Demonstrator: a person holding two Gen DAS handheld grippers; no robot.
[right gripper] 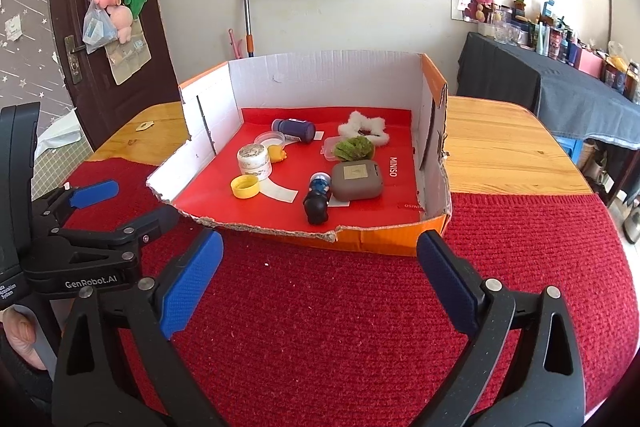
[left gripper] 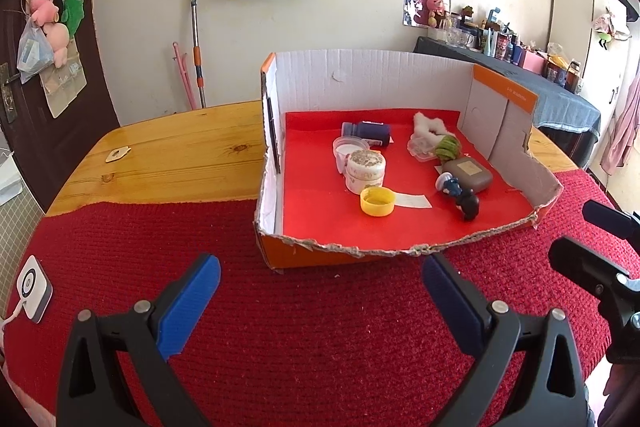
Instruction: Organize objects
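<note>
- Both grippers hang over the red knitted cloth (right gripper: 320, 327) just in front of the box, neither touching anything.
- The left gripper (left gripper: 320, 303) has its blue-padded fingers (left gripper: 192, 303) spread wide apart, nothing between them. Same for the right gripper (right gripper: 318, 283): fingers wide apart and empty.
- From the right wrist cam you can see the left gripper off to the side, also spread.
- The cloth covers the near half of a light wooden table (left gripper: 172, 155); the far half is bare wood.
- The stuff to organize is all inside a shallow orange cardboard box with white inner walls and a torn front edge (right gripper: 384, 239), lined with red paper, sitting where cloth meets wood.
- Inside it, left-ish: a yellow plastic screw cap (right gripper: 245, 185) lying open side up, right by a small round cream-coloured tin with a speckled lid (right gripper: 253, 159). Behind the tin there's a clear round plastic lid (right gripper: 270, 139) and a little yellow duck-looking thing (right gripper: 277, 152).
- Further back, a dark blue bottle lying on its side (right gripper: 294, 130).
- Right side: a grey-brown rounded case with a square label (right gripper: 357, 181), a green fuzzy clump (right gripper: 354, 148) on a clear plastic tray, and a white fluffy ring (right gripper: 362, 127) behind it.
- Front middle: a small black figurine with a blue bit at its far end (right gripper: 317, 205), lying down just beside the grey case.
- A white square gadget with a cable (left gripper: 34, 287) sits on the cloth's left edge.
</note>
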